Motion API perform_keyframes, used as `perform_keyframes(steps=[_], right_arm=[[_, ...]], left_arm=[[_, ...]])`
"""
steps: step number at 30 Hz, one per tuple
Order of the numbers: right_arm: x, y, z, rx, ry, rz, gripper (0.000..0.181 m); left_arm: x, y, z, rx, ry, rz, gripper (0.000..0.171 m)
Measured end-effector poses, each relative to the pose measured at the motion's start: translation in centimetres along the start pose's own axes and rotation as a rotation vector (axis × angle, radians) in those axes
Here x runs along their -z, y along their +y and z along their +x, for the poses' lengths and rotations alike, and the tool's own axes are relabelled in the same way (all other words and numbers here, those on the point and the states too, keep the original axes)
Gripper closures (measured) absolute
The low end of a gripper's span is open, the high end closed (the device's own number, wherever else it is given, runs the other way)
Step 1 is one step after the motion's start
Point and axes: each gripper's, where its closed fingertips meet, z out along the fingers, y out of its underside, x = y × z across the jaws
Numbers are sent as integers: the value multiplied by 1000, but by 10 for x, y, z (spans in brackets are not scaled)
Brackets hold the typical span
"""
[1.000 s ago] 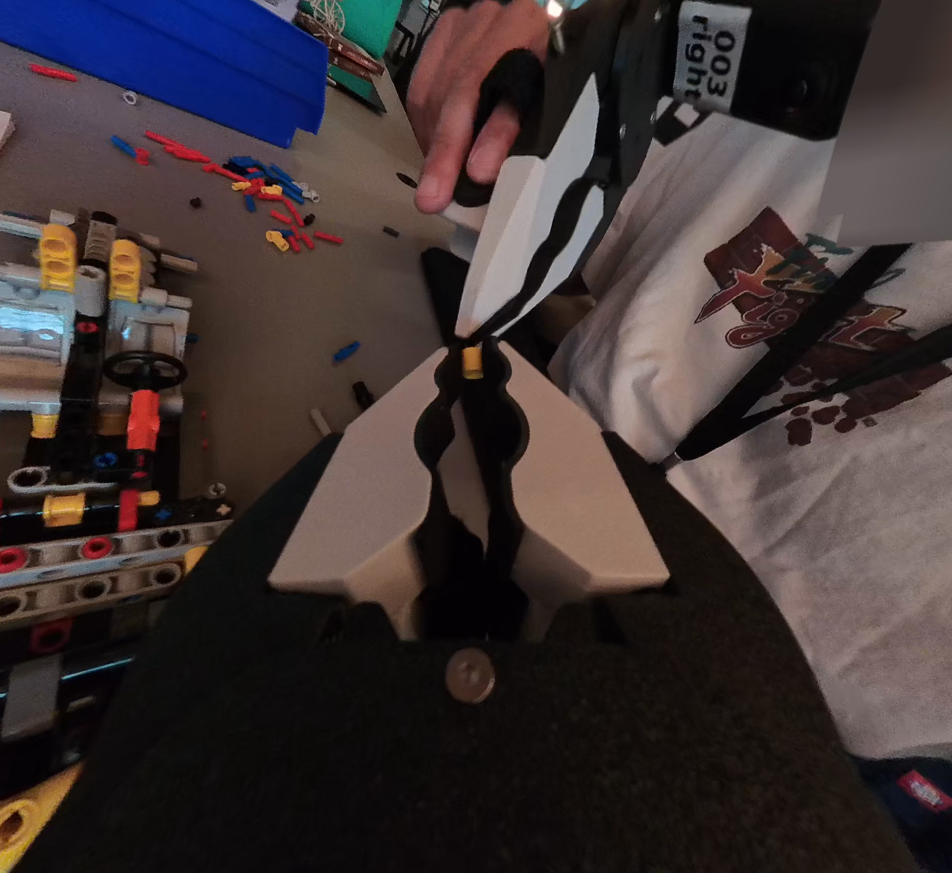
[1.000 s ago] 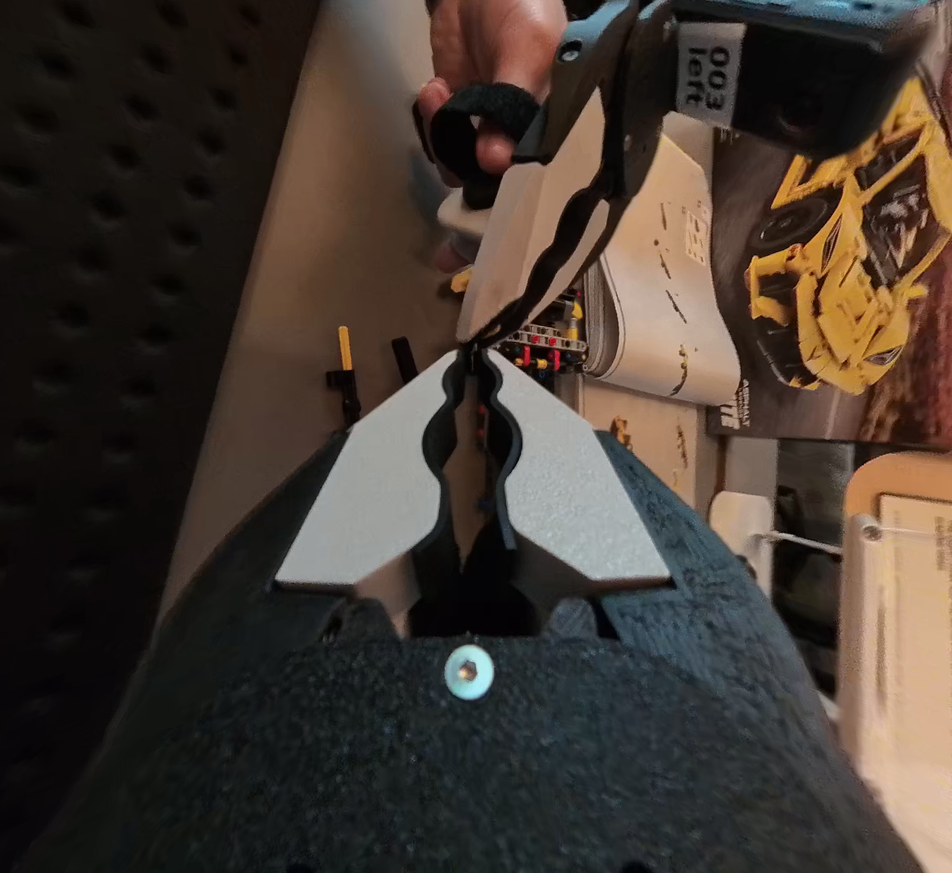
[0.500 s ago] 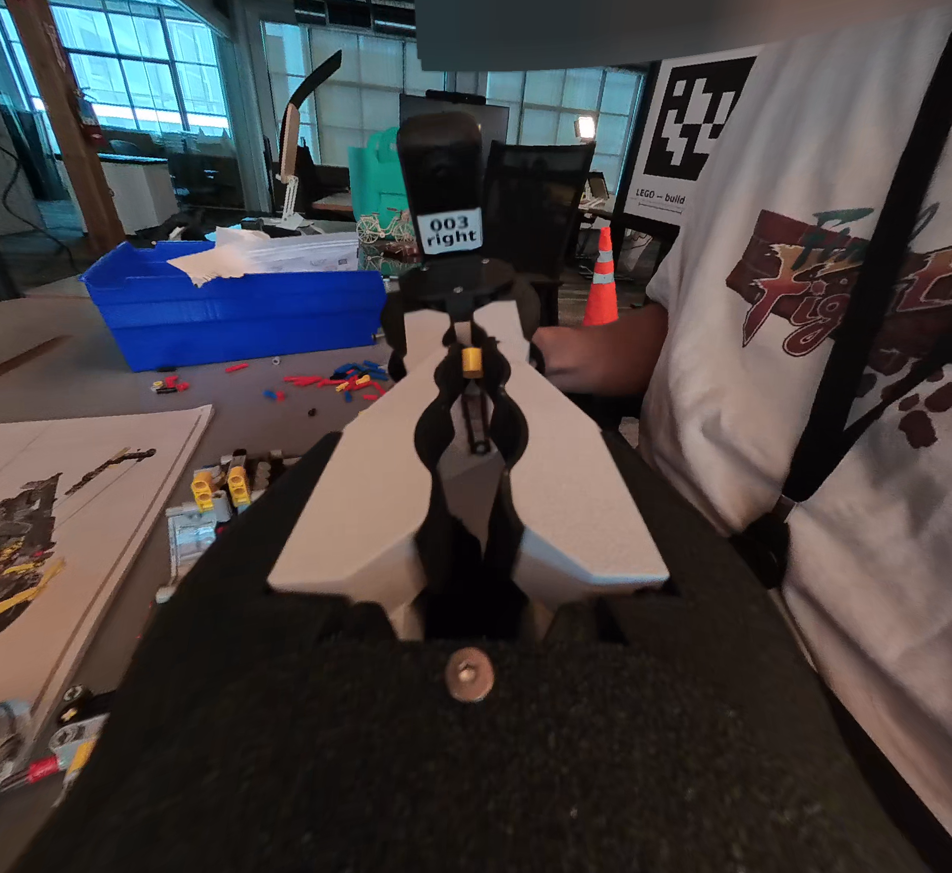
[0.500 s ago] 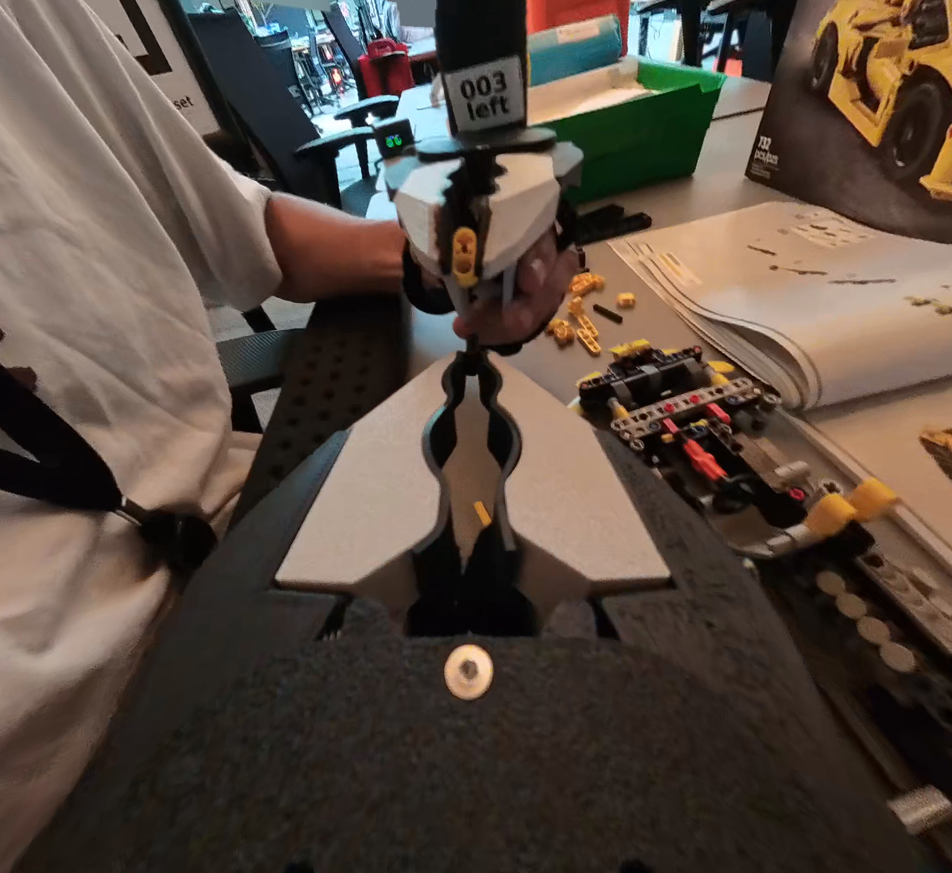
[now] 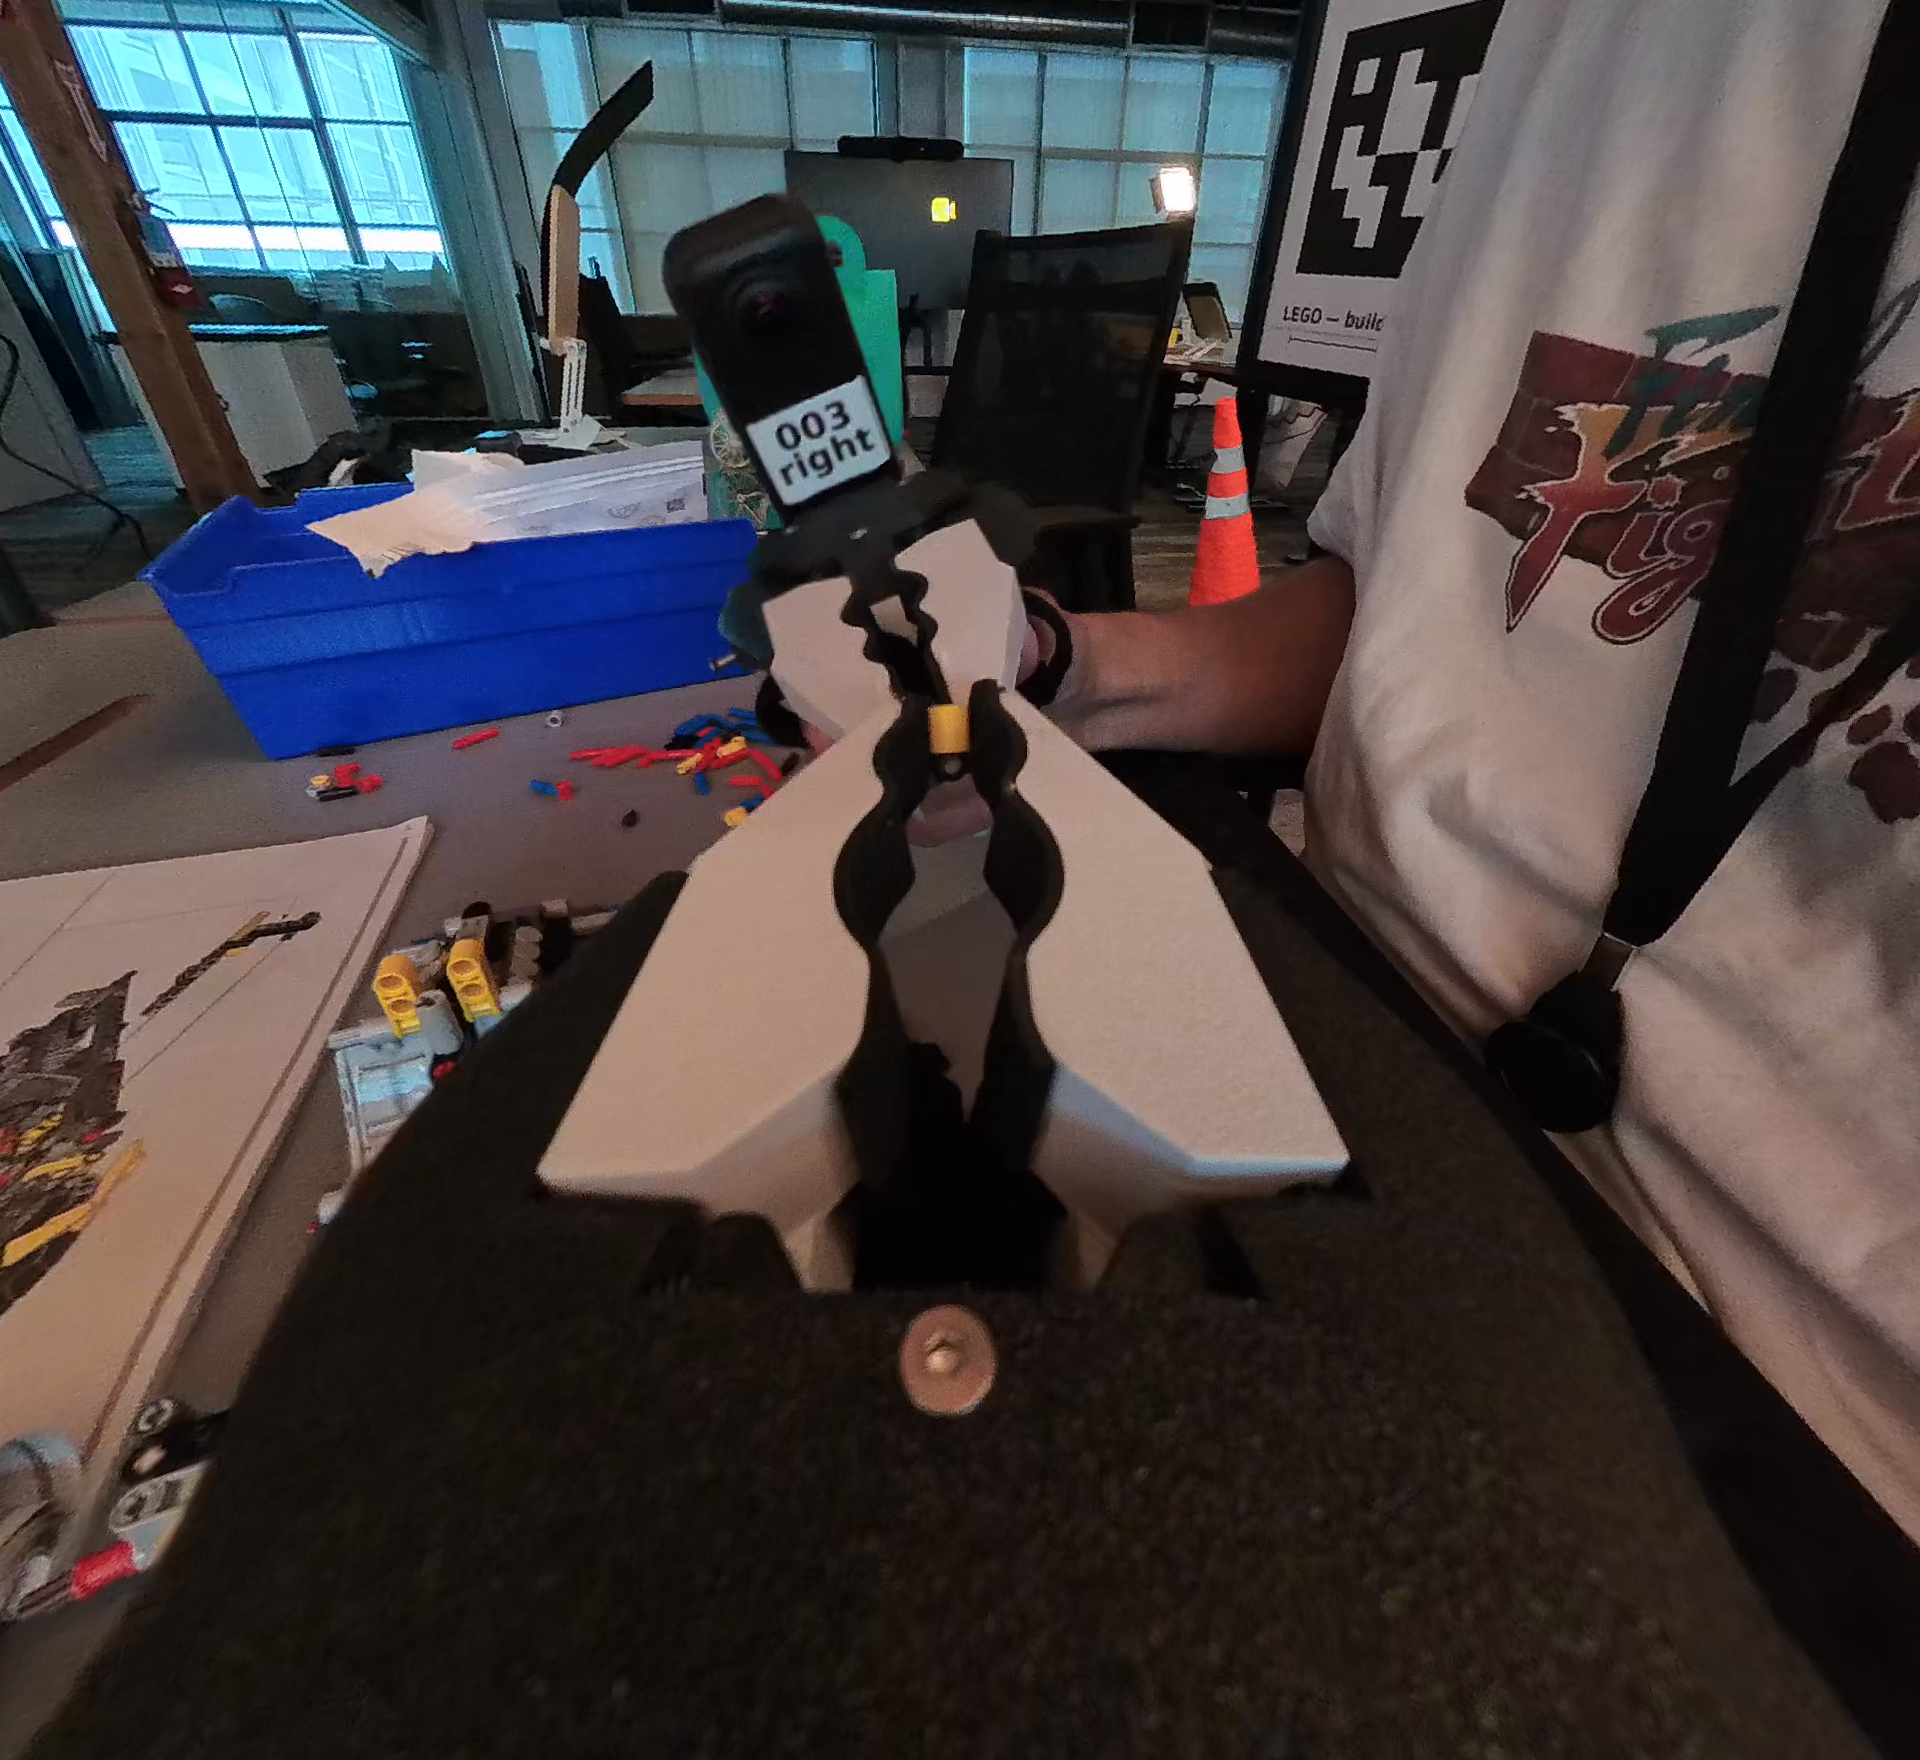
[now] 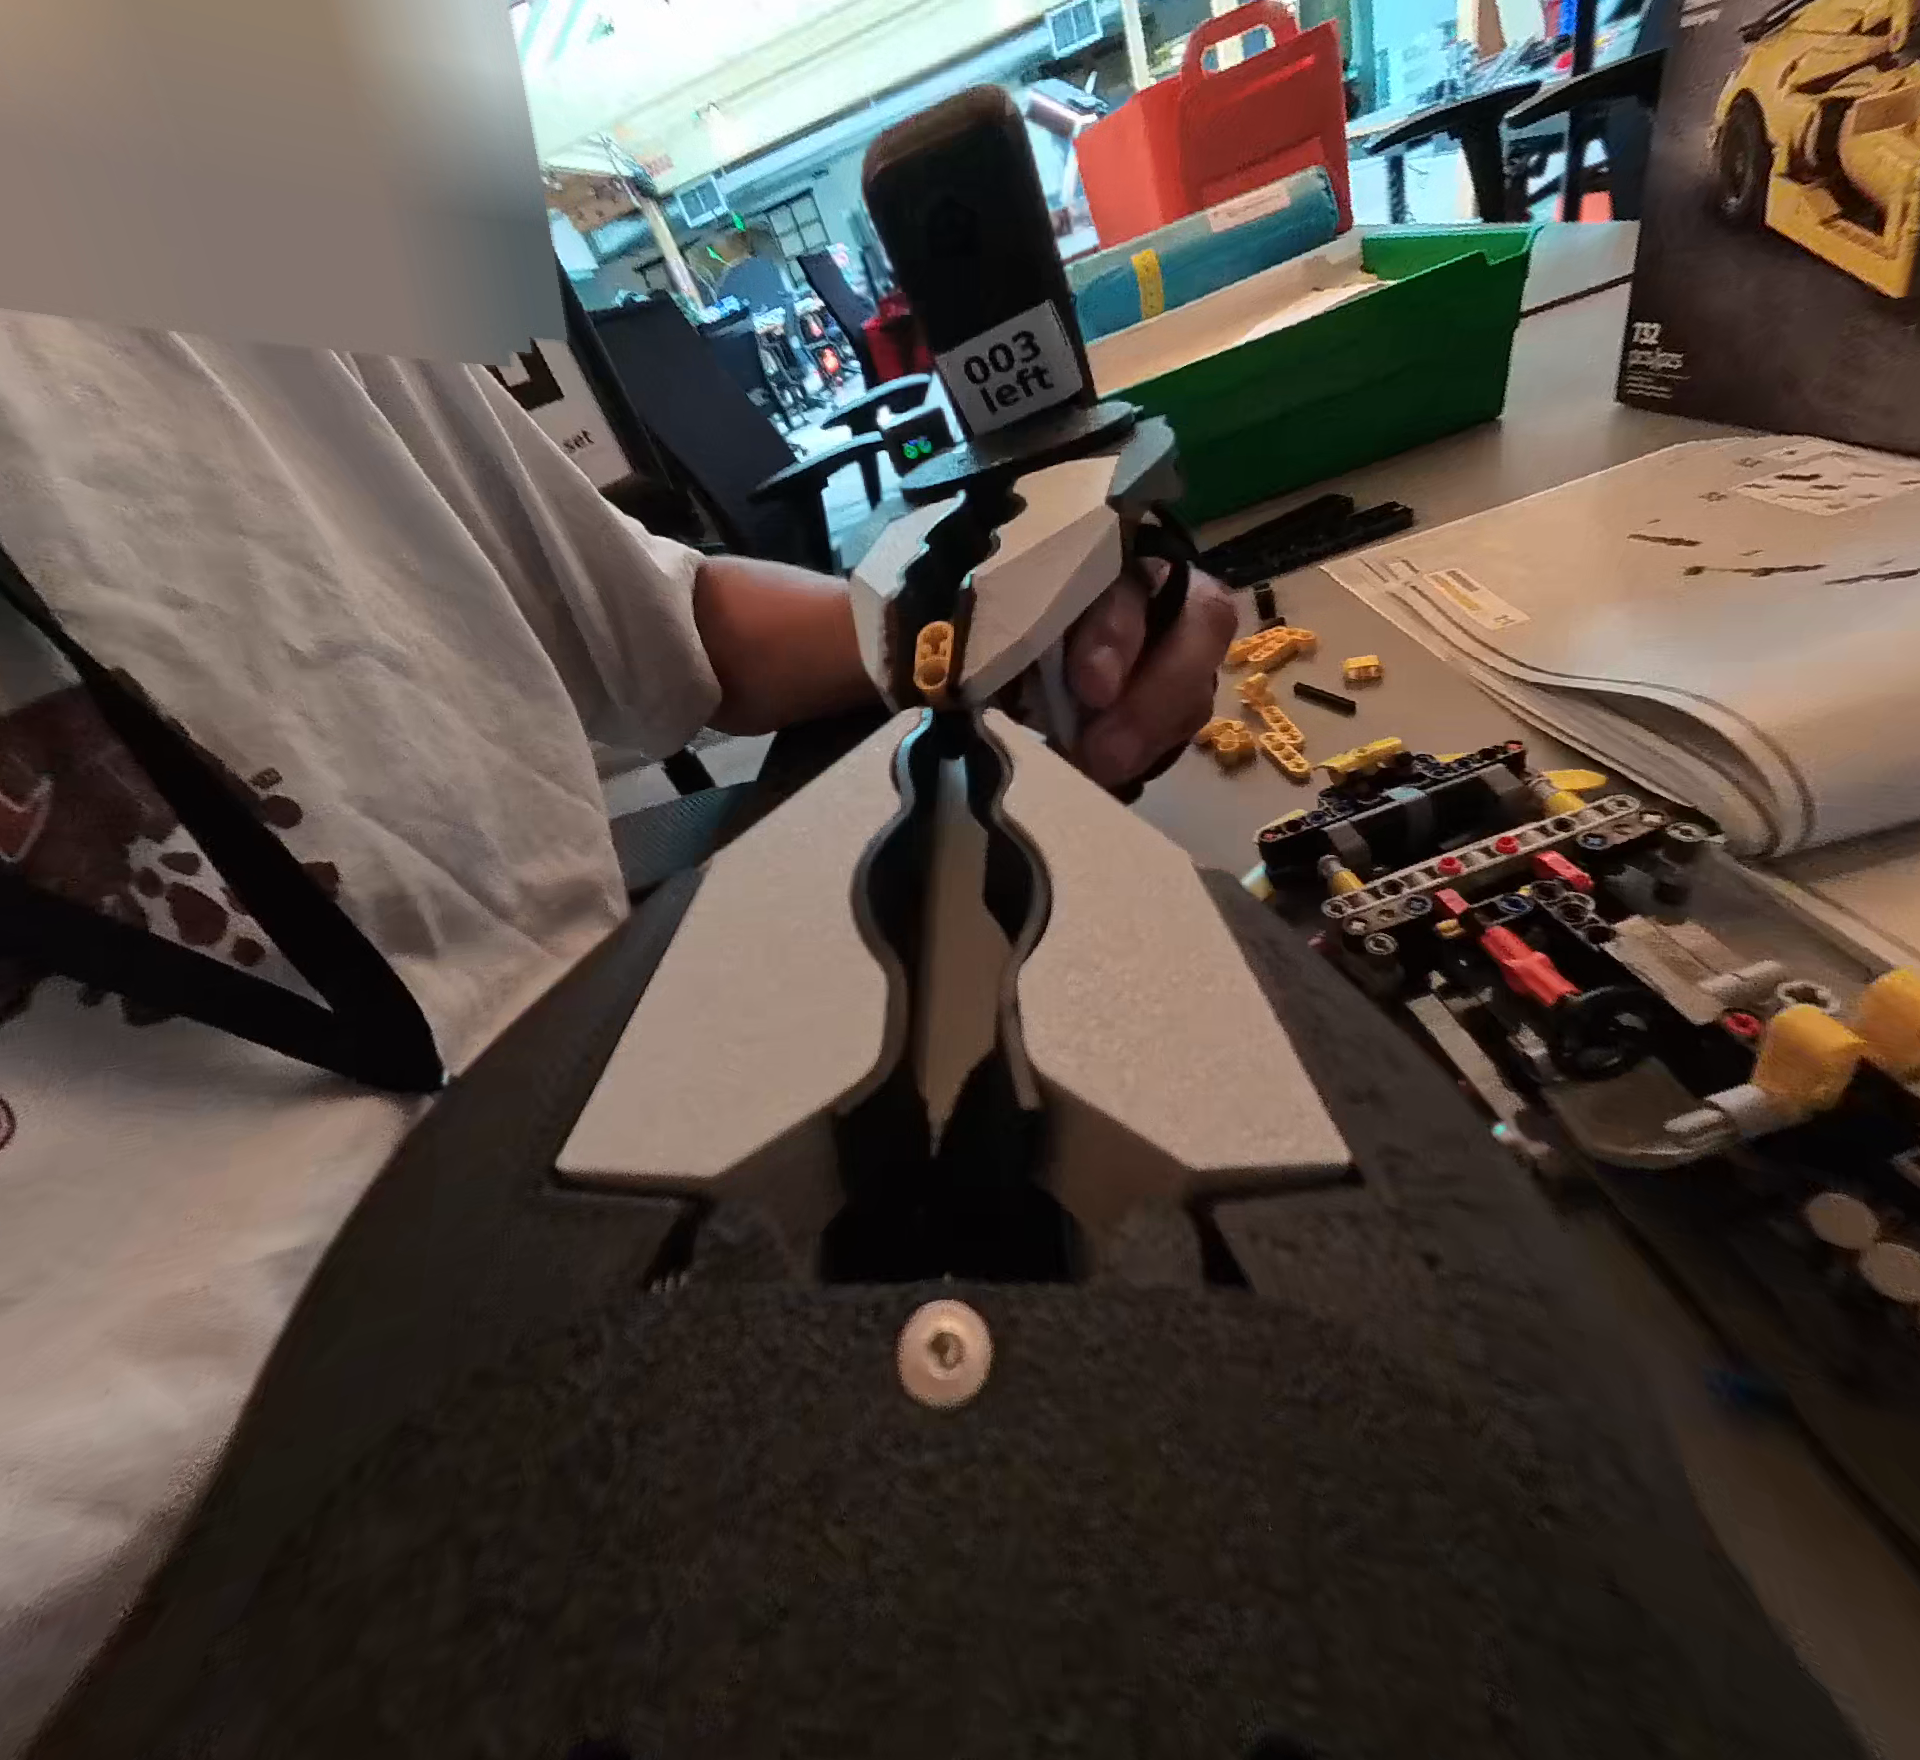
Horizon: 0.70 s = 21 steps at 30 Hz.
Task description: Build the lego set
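Note:
In the left wrist view my left gripper (image 5: 948, 736) is shut on a small yellow two-hole connector (image 5: 948, 729), held in the air above the table's near edge. My right gripper (image 5: 902, 671) faces it tip to tip, tilted a little to the left. In the right wrist view my right gripper (image 6: 940, 725) is shut on a small black piece (image 6: 943, 736) that meets the underside of the yellow connector (image 6: 935, 656) in the left gripper (image 6: 932, 661). How far the black piece sits in the connector is hidden.
The part-built car chassis (image 6: 1475, 889) lies on the table beside the open instruction booklet (image 6: 1683, 650), with loose yellow pieces (image 6: 1262, 702) behind it. A blue bin (image 5: 447, 609), red and blue pins (image 5: 686, 760), a green bin (image 6: 1351, 370) and the set's box (image 6: 1787, 152) stand farther back. The person's torso (image 5: 1621, 567) is close. The grippers are tip to tip, or close to it.
Both grippers have swung up from pointing down at the table to level, staying tip to tip. Since half a second ago each has tilted slightly; both grips are unchanged.

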Motion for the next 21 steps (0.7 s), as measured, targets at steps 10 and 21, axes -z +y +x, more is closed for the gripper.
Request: perform_keyframes(steps=[10,21], right_arm=[[14,17,32,-4,156,-85,177],[31,47,64,105,386,-255,178]], left_arm=[[9,19,-12,14,-82,-173,166],[63,133,3,-27,-237,-836,167]])
